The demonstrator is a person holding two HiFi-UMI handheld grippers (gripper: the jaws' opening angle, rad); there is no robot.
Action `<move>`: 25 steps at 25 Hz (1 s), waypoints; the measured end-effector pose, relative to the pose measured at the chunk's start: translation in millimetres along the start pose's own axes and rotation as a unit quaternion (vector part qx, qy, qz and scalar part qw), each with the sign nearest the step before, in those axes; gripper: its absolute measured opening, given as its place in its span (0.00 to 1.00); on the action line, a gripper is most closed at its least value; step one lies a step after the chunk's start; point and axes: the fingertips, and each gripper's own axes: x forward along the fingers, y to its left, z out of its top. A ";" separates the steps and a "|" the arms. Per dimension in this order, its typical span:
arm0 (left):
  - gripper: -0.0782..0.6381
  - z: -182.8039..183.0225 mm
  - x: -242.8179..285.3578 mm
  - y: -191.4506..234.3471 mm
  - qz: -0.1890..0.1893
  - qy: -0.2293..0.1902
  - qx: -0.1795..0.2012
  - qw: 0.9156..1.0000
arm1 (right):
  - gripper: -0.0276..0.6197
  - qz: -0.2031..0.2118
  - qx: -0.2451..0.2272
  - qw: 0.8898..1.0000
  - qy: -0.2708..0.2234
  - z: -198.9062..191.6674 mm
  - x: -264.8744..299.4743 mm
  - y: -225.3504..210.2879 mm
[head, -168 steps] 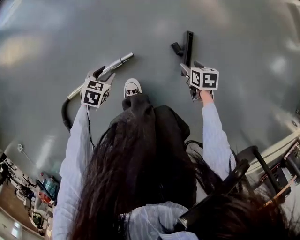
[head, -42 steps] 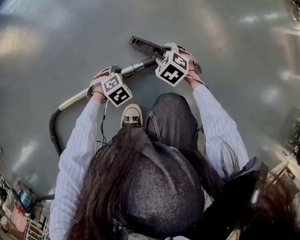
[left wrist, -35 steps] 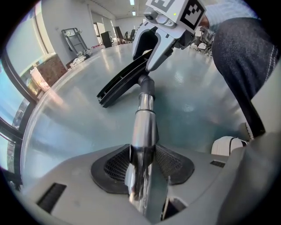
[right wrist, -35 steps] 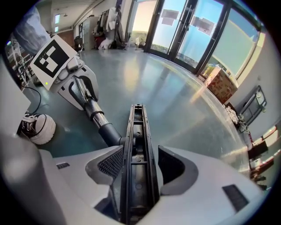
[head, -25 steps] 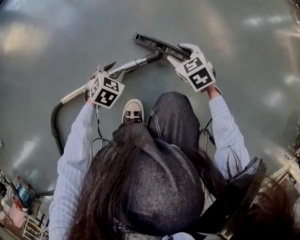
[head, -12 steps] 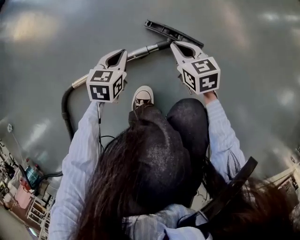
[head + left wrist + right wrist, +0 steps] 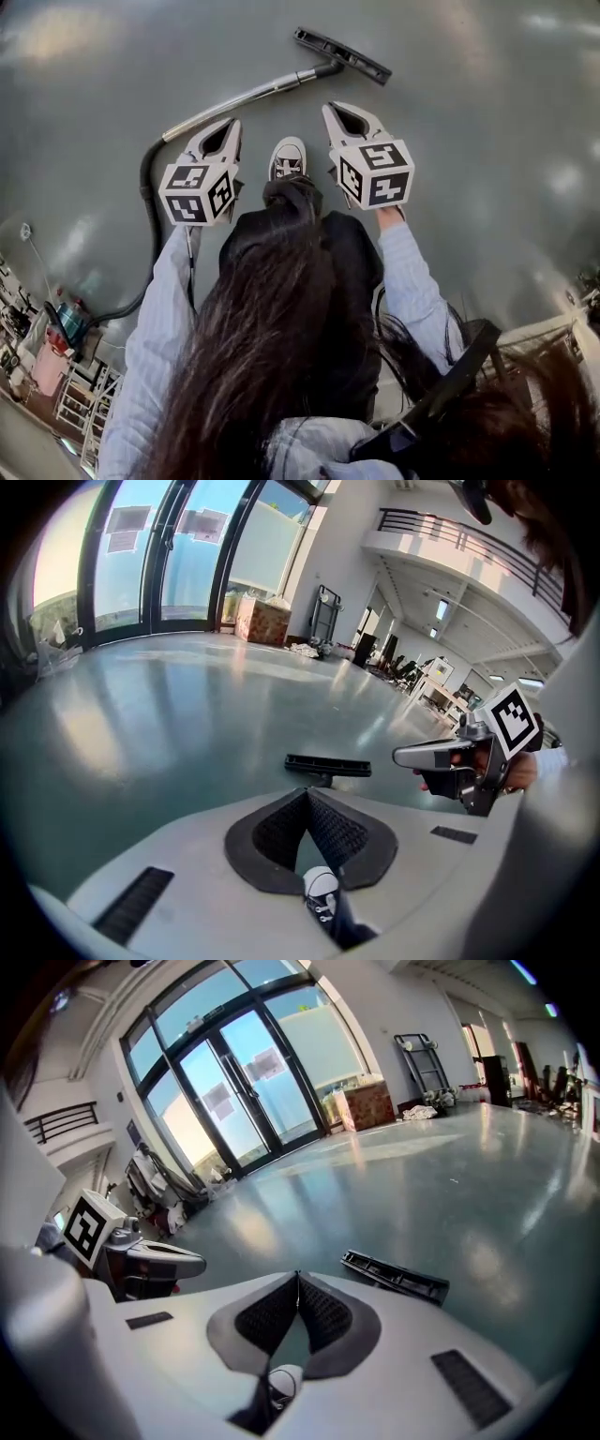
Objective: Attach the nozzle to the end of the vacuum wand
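Here, we found both claws fully closed and empty: the left gripper (image 7: pixel 228 131) had its two textured black pads (image 7: pixel 278 832) pressed tip to tip with nothing between them, and the right gripper (image 7: pixel 334 112) stood the same way. Both hung above the floor (image 7: pixel 487 122), well clear of the work, one on either side of the person's shoe (image 7: pixel 288 157). The nozzle (image 7: pixel 341 55) lay flat on the floor beyond the right gripper, and its neck met the far end of the vacuum wand (image 7: pixel 246 94). From the head view we judged the joint to be made, though we could not confirm how deeply it was seated. The wand ran back as a straight, bright metal tube to a dark hose (image 7: pixel 150 202) that curved away at the left. We judged the wand stiff and fairly light, with a smooth round surface likely to slip or roll under the pads, and best gripped across the tube close to the joint end. The nozzle was a long, narrow bar of dark hard plastic with a recessed channel along its upper face. We judged it light and rigid, and best taken at the short neck in the middle, where a pinch would not tip it. The floor was smooth, grey-green and glossy, so we expected loose parts to slide on it.
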 end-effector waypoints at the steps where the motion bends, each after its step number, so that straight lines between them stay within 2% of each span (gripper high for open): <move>1: 0.12 4.3 -13.5 -8.0 -0.003 0.000 -0.005 1.000 | 0.05 0.000 0.004 1.000 0.002 5.2 -13.6 10.0; 4: 0.12 25.8 -55.9 -34.7 -0.007 -0.004 -0.008 1.000 | 0.05 0.003 0.005 1.000 0.005 29.0 -60.1 39.2; 11: 0.12 104.8 -189.2 -110.0 -0.017 -0.030 -0.014 0.999 | 0.05 0.005 -0.003 1.000 0.005 99.9 -197.8 118.4; 16: 0.12 151.0 -292.2 -169.4 -0.028 -0.072 -0.070 0.995 | 0.05 0.004 0.003 1.000 -0.003 136.2 -307.0 173.2; 20: 0.12 184.6 -369.8 -213.6 -0.032 -0.118 -0.125 0.985 | 0.05 0.003 -0.010 1.000 -0.010 161.9 -385.6 211.9; 22: 0.12 202.6 -400.7 -235.7 -0.034 -0.138 -0.134 0.981 | 0.05 0.004 -0.019 0.999 -0.027 182.0 -418.5 224.3; 25: 0.12 213.1 -441.4 -262.4 -0.039 -0.148 -0.130 0.980 | 0.05 0.010 -0.007 0.999 -0.050 203.3 -456.7 245.2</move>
